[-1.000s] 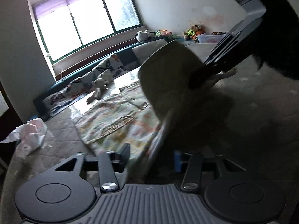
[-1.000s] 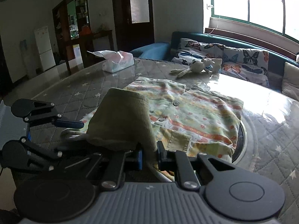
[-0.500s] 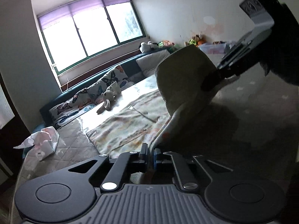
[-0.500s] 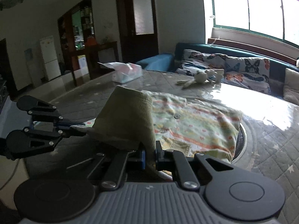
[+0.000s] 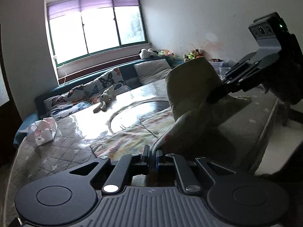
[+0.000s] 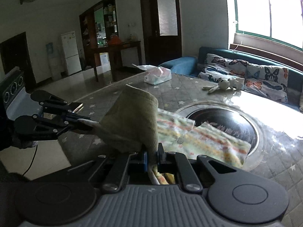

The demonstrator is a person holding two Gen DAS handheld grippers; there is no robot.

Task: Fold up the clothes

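A child's garment with a pastel printed body (image 6: pixel 198 140) and an olive ribbed band (image 6: pixel 134 117) lies partly on the quilted table (image 6: pixel 189 92). Its near part is lifted. My right gripper (image 6: pixel 151 156) is shut on the ribbed band's lower edge. My left gripper (image 6: pixel 84 122) pinches the pale edge at the left of that view. In the left wrist view my left gripper (image 5: pixel 152 156) is shut on the thin cloth edge. The right gripper (image 5: pixel 215 96) grips the ribbed band (image 5: pixel 189 87) at the upper right, and the printed body (image 5: pixel 130 138) trails on the table.
A tissue pack (image 6: pixel 158 74) and a plush rabbit (image 6: pixel 221 85) sit on the far side of the table. A round dark glass inset (image 6: pixel 227 117) lies by the garment. A phone (image 6: pixel 76 106) rests at the table's left edge. A sofa with butterfly cushions (image 6: pixel 255 73) runs behind.
My left gripper closed on the cloth edge. Both grippers rose and drew back, dragging the garment toward the near edge and uncovering the round inset.
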